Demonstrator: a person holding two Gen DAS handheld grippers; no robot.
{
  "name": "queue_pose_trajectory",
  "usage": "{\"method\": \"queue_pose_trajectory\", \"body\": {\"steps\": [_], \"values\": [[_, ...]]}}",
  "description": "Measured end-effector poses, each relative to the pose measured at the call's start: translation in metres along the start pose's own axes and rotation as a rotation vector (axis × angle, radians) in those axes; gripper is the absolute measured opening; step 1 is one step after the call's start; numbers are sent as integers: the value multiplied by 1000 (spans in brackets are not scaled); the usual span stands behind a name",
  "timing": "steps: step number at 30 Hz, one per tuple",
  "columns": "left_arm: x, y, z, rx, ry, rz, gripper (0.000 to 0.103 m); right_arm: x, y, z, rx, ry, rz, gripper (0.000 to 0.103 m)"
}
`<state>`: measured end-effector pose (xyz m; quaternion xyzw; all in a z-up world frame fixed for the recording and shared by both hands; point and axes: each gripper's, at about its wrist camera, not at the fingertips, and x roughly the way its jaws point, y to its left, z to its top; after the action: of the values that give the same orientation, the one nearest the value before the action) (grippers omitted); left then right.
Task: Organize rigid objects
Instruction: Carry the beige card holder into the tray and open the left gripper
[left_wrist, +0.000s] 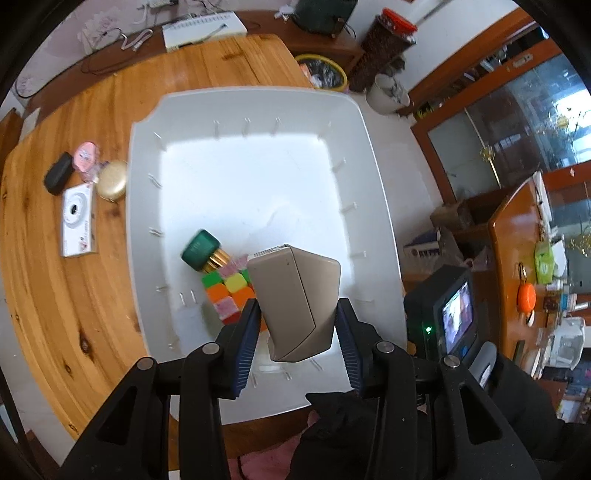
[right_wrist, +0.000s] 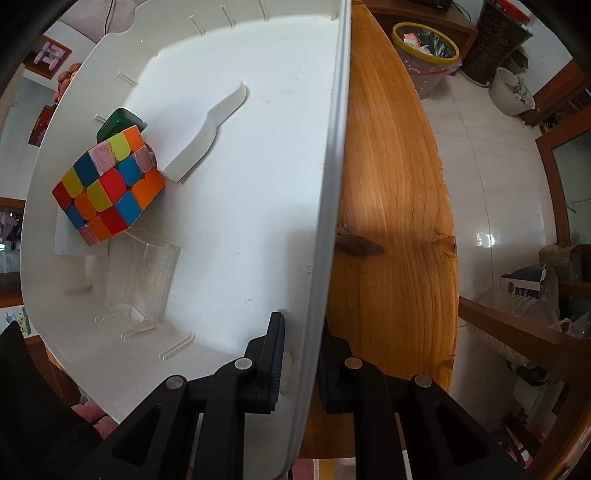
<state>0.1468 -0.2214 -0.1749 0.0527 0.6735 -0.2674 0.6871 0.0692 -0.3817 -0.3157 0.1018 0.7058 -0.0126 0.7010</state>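
I've got the left gripper (left_wrist: 297, 332) pointing steeply down over the white bin (left_wrist: 373, 155), its jaws pinching a beige, wedge-shaped box (left_wrist: 299, 306) from both sides. The box hangs tilted above the bin's near edge, clear of the floor of the bin as far as I can tell.

Below it, in the bin's near-left corner, sits a multicoloured puzzle cube (left_wrist: 231, 295), and just beyond that a dark green cap on a gold-coloured item (left_wrist: 201, 251), a bit blurred. The right wrist view also shows a clear plastic holder (right_wrist: 140, 280) lying next to the cube and a loose white divider piece (right_wrist: 207, 133) on the bin floor.

My right gripper (right_wrist: 299, 365) points straight down at the bin's right wall, jaws pinched on the rim with one pad inside and one outside.

Out on the wooden surface (left_wrist: 92, 295), by the bin's left side, wait a white compact camera (left_wrist: 78, 221), a gold oval case (left_wrist: 112, 181), a black pouch (left_wrist: 58, 173) and a pink round item (left_wrist: 88, 155).
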Motion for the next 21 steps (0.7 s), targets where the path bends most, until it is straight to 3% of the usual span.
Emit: {"method": "queue_pose_trajectory", "body": {"steps": [12,21], "values": [[34,-21,-8,44,122,2,45,1,0,1,-5,7,-1,16],[27,-22,-12,48,102,9,46,-1,3,2,-12,15,-7,16]]}}
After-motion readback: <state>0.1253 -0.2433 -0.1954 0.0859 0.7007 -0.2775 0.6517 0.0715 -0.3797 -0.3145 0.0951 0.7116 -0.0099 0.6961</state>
